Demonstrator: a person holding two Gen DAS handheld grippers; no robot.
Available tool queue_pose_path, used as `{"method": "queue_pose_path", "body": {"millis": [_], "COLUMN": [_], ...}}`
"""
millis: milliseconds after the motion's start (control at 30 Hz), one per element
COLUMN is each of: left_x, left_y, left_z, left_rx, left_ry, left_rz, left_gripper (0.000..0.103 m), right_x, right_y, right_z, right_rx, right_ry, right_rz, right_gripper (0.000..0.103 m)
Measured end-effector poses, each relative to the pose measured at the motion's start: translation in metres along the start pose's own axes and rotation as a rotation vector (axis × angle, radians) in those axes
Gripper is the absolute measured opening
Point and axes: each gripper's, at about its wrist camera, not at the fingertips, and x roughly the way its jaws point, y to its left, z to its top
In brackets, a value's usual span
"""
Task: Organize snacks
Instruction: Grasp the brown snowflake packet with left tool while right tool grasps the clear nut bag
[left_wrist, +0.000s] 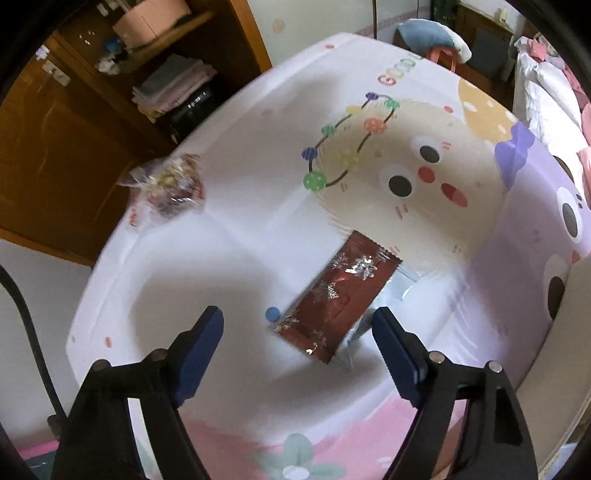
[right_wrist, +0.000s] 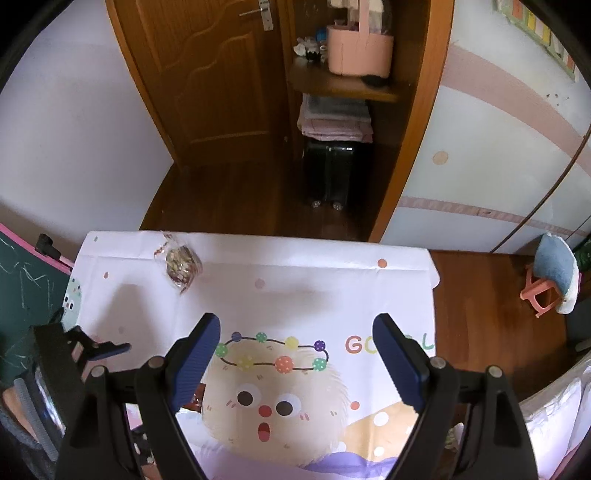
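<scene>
A dark red snack packet (left_wrist: 332, 295) with silver snowflakes lies on the cartoon-print tablecloth (left_wrist: 240, 258), partly over a clear silvery wrapper (left_wrist: 400, 286). My left gripper (left_wrist: 297, 315) hovers just above the packet's near end, open, its blue pads wide on either side and not touching it. A clear bag of mixed snacks (left_wrist: 170, 184) sits near the table's far left edge, also seen in the right wrist view (right_wrist: 181, 266). My right gripper (right_wrist: 297, 319) is open over the cloth's furry cartoon face with nothing between its fingers. The left gripper (right_wrist: 99, 347) shows at the left of that view.
Beyond the table (right_wrist: 314, 288) are a wooden door (right_wrist: 207, 74), a shelf with a pink box (right_wrist: 360, 53), folded towels (right_wrist: 332, 120) and a black suitcase (right_wrist: 332, 170). A pink stool with a blue cushion (right_wrist: 554, 273) stands right, a chalkboard (right_wrist: 26, 291) left.
</scene>
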Motion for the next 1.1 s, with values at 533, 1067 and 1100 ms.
{"method": "queue_pose_path", "body": {"millis": [533, 1067, 1100], "left_x": [-0.003, -0.037, -0.037], "left_y": [-0.011, 0.108, 0.109], "left_z": [-0.039, -0.131, -0.133], "left_rx": [-0.137, -0.857, -0.865], "left_ry": [-0.041, -0.135, -0.138], "left_rz": [-0.147, -0.113, -0.119], "left_gripper": [0.033, 0.032, 0.032], "right_x": [0.056, 0.152, 0.155], "right_y": [0.074, 0.157, 0.157], "right_z": [0.019, 0.026, 0.025], "right_rx": [-0.11, -0.308, -0.31], "right_ry": [0.035, 0.041, 0.039], "right_rz": [0.075, -0.012, -0.013], "right_gripper": [0.085, 0.085, 0.083]}}
